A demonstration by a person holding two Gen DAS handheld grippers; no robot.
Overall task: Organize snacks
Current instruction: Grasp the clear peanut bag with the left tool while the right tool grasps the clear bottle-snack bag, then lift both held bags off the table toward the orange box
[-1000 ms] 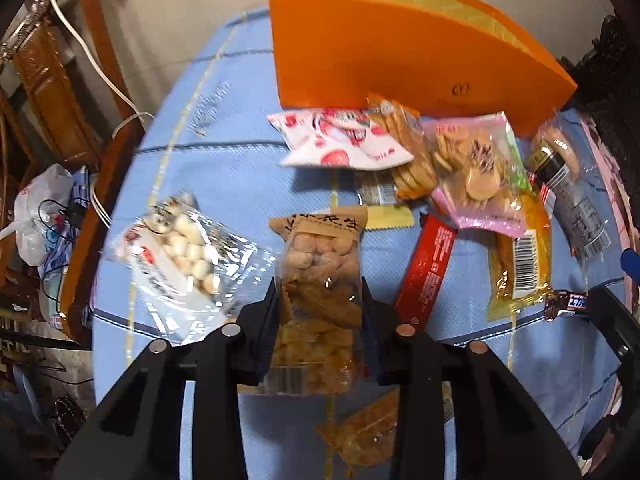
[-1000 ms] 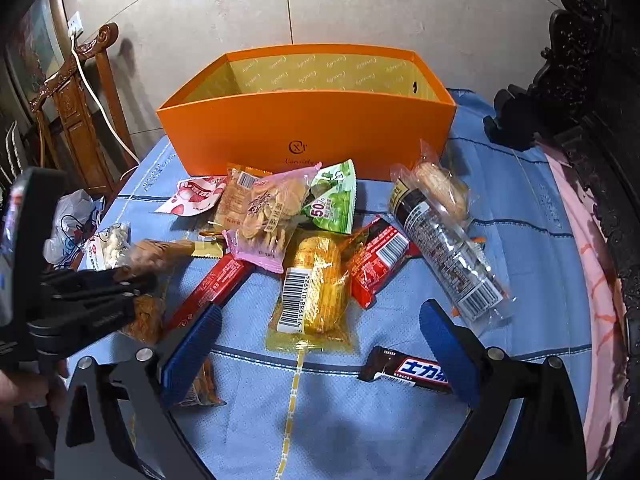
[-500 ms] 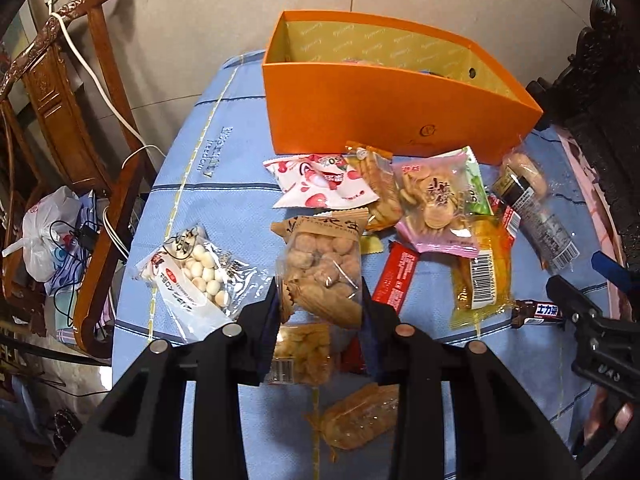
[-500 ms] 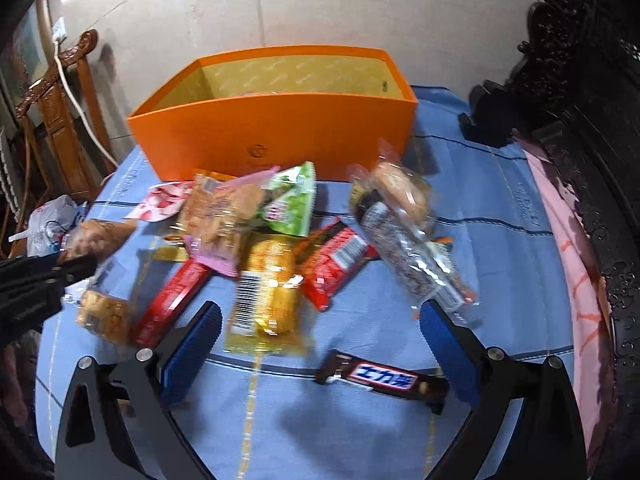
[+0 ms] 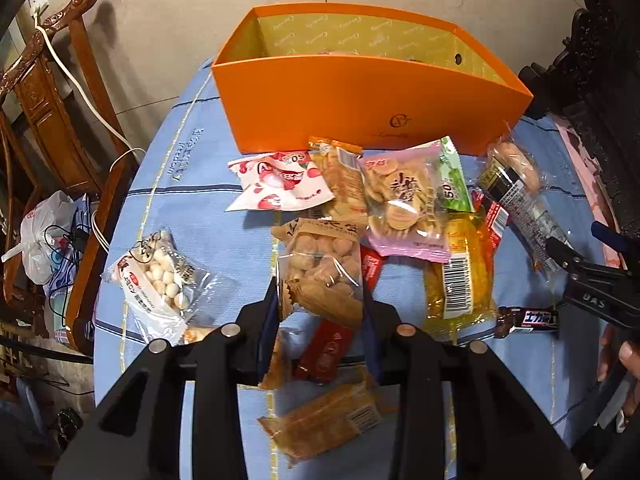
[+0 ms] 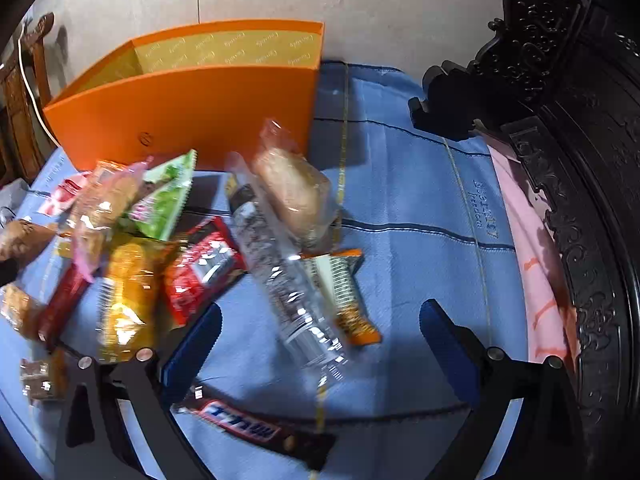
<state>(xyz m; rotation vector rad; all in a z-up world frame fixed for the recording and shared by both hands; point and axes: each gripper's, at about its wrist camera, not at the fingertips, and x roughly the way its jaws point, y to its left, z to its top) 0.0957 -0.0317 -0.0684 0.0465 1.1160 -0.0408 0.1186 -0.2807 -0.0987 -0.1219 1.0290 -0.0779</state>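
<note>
Left tool clamps nut packet, long axis toward orange box at surface's far edge. Right tool wide, empty. Blue cloth; tiled floor.

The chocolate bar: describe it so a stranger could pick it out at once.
Start at the orange box at the back of the blue tablecloth and come forward past the snack pile to the near edge. The chocolate bar lies there alone, flat, just ahead of the open right gripper. It is the only long dark brown wrapper, with white and blue lettering.
</note>
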